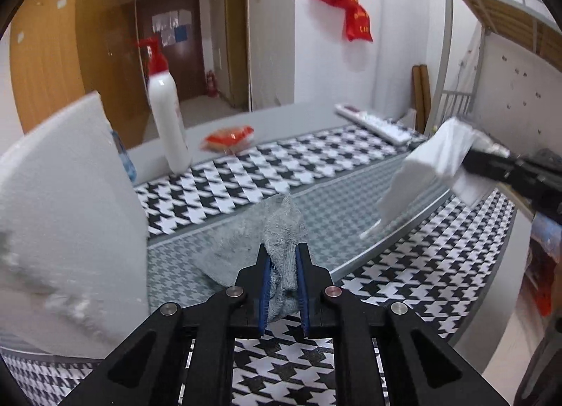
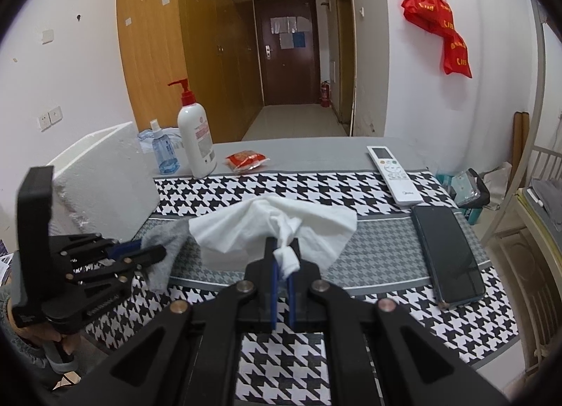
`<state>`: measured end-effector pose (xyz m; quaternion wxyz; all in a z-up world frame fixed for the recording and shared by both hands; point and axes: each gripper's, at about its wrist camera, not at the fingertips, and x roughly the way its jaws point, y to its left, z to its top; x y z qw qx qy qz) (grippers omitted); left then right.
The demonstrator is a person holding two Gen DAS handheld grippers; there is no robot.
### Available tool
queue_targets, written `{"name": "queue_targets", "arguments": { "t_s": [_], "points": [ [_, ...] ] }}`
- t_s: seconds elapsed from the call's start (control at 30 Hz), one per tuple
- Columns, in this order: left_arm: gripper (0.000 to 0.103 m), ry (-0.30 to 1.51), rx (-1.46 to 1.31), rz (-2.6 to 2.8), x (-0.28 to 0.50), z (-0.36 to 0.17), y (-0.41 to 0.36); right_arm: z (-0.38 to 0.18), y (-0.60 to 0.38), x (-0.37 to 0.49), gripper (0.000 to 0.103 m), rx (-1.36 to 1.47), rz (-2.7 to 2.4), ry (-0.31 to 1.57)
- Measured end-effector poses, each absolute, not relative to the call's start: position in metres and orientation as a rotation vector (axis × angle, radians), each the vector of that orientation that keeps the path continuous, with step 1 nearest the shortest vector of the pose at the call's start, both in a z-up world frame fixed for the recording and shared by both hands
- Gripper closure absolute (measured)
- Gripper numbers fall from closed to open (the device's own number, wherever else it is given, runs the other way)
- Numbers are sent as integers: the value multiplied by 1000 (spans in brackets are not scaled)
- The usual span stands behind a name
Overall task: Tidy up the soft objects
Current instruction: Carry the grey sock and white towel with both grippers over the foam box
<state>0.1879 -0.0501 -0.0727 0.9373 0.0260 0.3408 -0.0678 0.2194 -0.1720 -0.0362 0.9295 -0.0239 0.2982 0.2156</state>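
Observation:
A grey terry cloth (image 1: 281, 227) is pinched between the blue pads of my left gripper (image 1: 283, 249), which is shut on it and holds it just above the houndstooth tablecloth (image 1: 246, 181). In the right wrist view the same cloth (image 2: 165, 265) hangs from the left gripper (image 2: 158, 249) at the left. My right gripper (image 2: 283, 242) is shut on a twisted corner of a white tissue (image 2: 316, 227), whose body spreads out beyond the fingers. The left wrist view shows that tissue (image 1: 432, 160) lifted off the table, hanging from the right gripper (image 1: 469, 160).
A white foam box (image 2: 105, 174) stands at the left edge of the table. Behind it are a blue spray bottle (image 2: 165, 153), a white pump bottle (image 2: 196, 139) and a red packet (image 2: 246, 160). A remote (image 2: 393, 174) and a dark phone (image 2: 449, 255) lie at the right.

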Motion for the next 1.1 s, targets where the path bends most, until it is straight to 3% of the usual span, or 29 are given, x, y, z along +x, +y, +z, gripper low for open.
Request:
{"name": "queue_targets", "arguments": {
  "t_s": [1.1],
  "points": [
    [88, 413, 56, -45, 105, 20, -14, 13, -141, 170, 96, -58, 525, 473]
  ]
}}
